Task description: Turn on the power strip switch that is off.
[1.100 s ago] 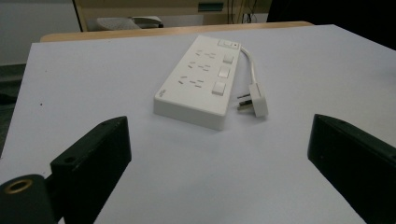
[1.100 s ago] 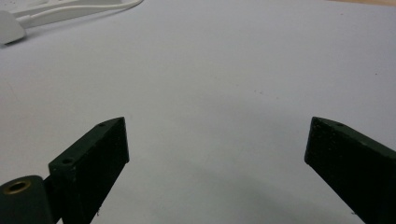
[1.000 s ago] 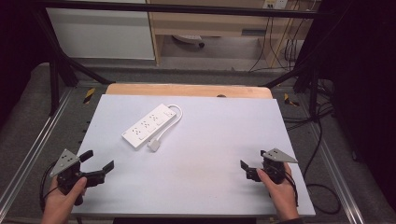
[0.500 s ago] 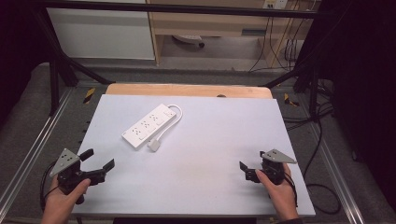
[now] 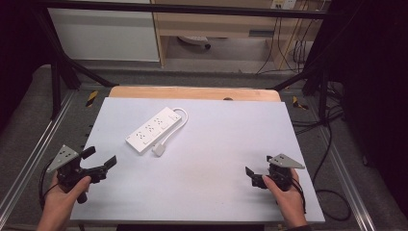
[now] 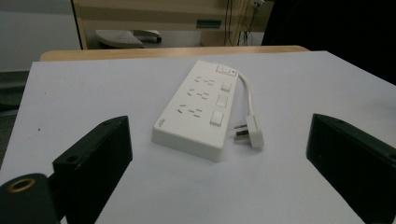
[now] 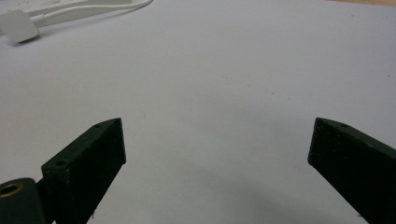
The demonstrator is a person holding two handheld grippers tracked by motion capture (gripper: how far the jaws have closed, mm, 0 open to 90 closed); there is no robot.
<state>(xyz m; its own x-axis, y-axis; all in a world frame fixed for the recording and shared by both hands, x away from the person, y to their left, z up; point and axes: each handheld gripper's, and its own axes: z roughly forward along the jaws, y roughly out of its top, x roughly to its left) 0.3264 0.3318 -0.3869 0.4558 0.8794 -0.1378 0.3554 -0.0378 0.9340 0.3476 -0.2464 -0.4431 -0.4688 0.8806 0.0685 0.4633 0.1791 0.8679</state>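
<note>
A white power strip lies slantwise on the pale table top, left of centre. Its short cable loops round to a white plug lying beside its near end. In the left gripper view the power strip and plug lie straight ahead, beyond the jaws. My left gripper is held at the table's near left edge, open and holding nothing. Near the front right, my right gripper is open over bare table. The right gripper view catches the plug at its top left corner.
A wooden strip runs along the table's far edge. Metal rails flank both sides. Beyond the table stand a white cabinet and wooden shelving, with cables hanging at the right.
</note>
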